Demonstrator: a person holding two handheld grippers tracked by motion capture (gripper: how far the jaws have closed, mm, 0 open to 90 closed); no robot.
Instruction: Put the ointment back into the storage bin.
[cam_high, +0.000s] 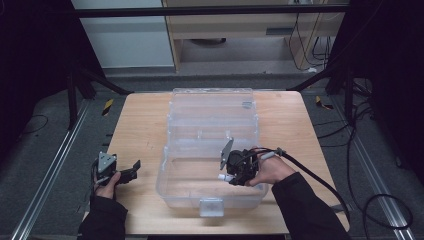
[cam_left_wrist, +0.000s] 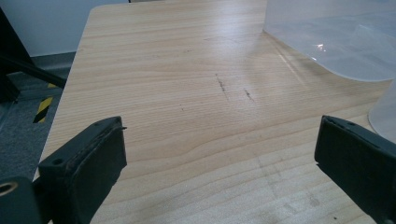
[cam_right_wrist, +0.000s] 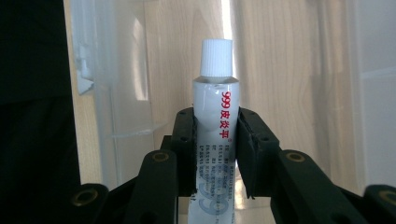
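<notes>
- The right claw (cam_right_wrist: 215, 140) is squeezing a white tube (cam_right_wrist: 215, 107) over the clear box (cam_high: 170, 180)
- The tube is not lying inside yet
- The left claw (cam_left_wrist: 219, 154) is waiting wide open, holding nothing, over the counter (cam_left_wrist: 187, 70)

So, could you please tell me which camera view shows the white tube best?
The right gripper view: the white tube stands close up between the jaws, cap and red lettering clear. The high view shows just its white cap end over the clear box.
</notes>
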